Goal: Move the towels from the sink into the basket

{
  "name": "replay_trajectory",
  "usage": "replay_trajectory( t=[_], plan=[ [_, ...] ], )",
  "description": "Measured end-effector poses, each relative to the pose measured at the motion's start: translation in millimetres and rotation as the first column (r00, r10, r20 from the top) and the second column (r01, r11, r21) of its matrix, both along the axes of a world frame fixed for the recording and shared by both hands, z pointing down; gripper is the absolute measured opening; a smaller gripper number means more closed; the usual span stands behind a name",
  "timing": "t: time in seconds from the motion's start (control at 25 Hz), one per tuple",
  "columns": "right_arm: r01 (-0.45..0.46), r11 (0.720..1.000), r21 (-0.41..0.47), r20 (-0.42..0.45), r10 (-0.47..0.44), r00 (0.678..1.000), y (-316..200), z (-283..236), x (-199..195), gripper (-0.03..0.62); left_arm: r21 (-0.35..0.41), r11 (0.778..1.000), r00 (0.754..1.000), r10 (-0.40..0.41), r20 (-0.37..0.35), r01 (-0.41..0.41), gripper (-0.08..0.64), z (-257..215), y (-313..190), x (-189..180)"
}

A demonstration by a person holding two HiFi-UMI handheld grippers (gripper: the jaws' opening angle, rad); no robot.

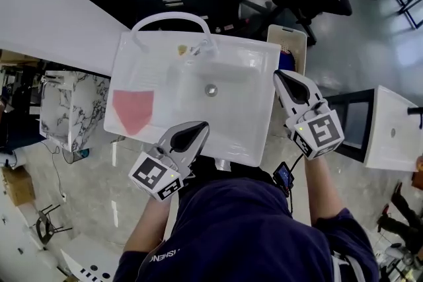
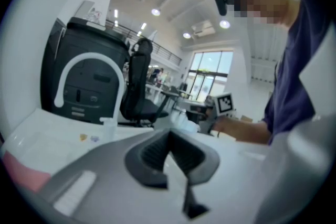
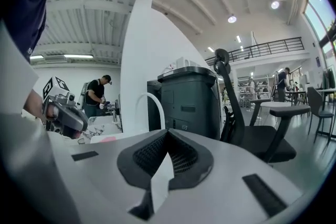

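One towel (image 1: 133, 109): pink, lying flat on the left shelf of the sink (image 1: 231, 142), close to its left edge and outside the basin.
Basket (image 1: 291, 36): just past the sink's far right corner.
Left tool (image 1: 202, 127): clenched, with nothing between the jaws, and poised over the sink's near edge, about midway along.
Right tool (image 1: 279, 75): clenched and empty as well, over the sink's right edge, near the basket.
Towel to tools: it lies to the left of the left tool and a little farther in, apart from it. It is well apart from the right tool, with the whole basin between them.
Step in hand: probably a reach for the towel, and the left tool is better placed for it.
Doing it well: open the jaws before coming down. The cloth lies flat, so go for an edge or corner and pinch there rather than pressing on the middle. Lift until it hangs clear of the rim, then carry it across to the far right corner and let go only once it is over the basket.
Risk: a shallow pinch may slip off thin cloth.
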State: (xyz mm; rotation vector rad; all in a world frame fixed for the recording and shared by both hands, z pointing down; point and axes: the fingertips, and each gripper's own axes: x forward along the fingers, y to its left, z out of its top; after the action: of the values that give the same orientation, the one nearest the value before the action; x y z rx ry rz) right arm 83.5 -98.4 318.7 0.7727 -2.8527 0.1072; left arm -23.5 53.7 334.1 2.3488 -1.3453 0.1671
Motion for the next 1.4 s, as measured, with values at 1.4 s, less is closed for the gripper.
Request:
replay_trajectory(
  t=[1.4],
  plan=[
    [0.127,0.99,-0.061,-0.02,-0.128,0.992,109,-20,-273,0.008,0.084,0.996,0.995,-0.012,-0.096,0.021,0.003,-8,50,-245]
  ],
)
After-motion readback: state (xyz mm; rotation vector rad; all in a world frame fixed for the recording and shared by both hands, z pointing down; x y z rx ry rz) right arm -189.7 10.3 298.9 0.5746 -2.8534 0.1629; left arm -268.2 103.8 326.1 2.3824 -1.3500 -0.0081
